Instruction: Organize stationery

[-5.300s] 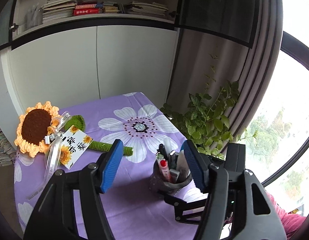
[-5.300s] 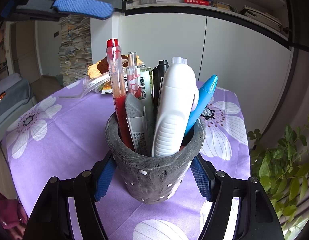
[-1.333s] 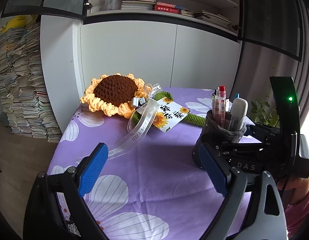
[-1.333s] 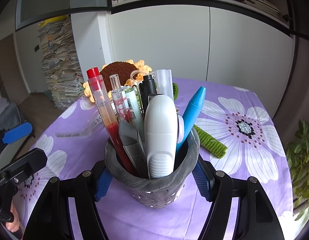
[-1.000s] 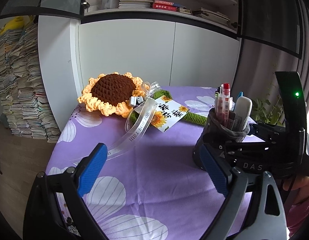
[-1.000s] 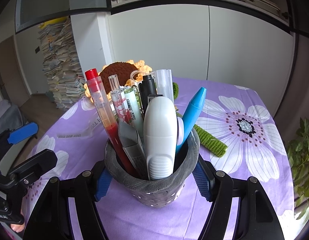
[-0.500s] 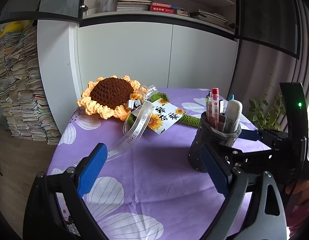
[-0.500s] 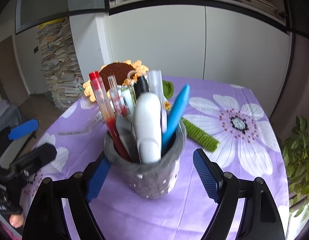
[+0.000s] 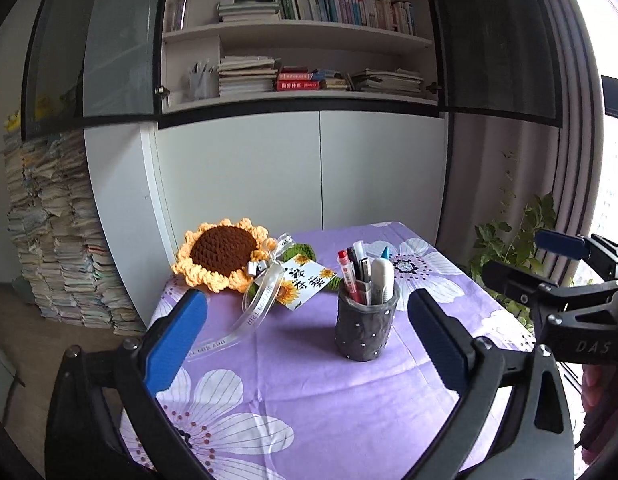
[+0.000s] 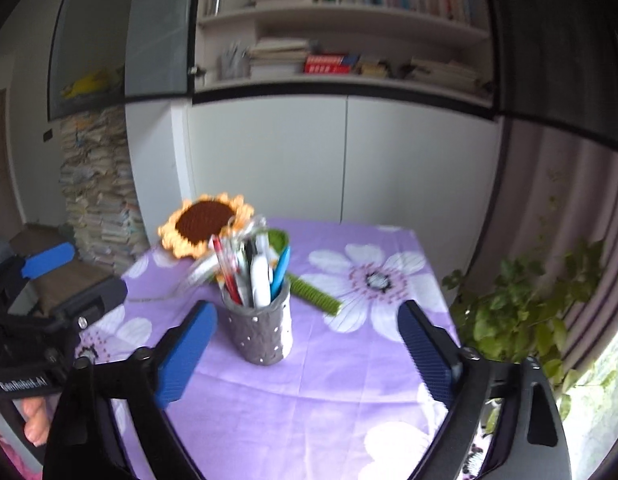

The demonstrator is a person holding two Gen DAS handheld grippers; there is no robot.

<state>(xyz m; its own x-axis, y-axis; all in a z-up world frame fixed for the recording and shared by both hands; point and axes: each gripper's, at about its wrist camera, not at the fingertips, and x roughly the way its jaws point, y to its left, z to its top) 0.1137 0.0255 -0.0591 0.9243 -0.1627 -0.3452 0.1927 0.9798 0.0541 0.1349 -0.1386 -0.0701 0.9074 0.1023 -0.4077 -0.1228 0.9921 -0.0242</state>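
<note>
**Pen cup released on the purple counter**

Our right tool [image 10: 305, 356] had just been opening; nothing sat between its jaws. Our left tool [image 9: 307, 344] gaped wide, empty. The grey pen cup [image 9: 366, 330], full of pens, stood upright on the flowered counter [image 9: 309, 400], near a crocheted sunflower [image 9: 223, 254].

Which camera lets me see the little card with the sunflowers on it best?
The left wrist view: the card lies sharp and unhidden beside the crochet sunflower. In the right wrist view the picture is blurred, and the pen pot with its pens stands in front, hiding the card.
</note>
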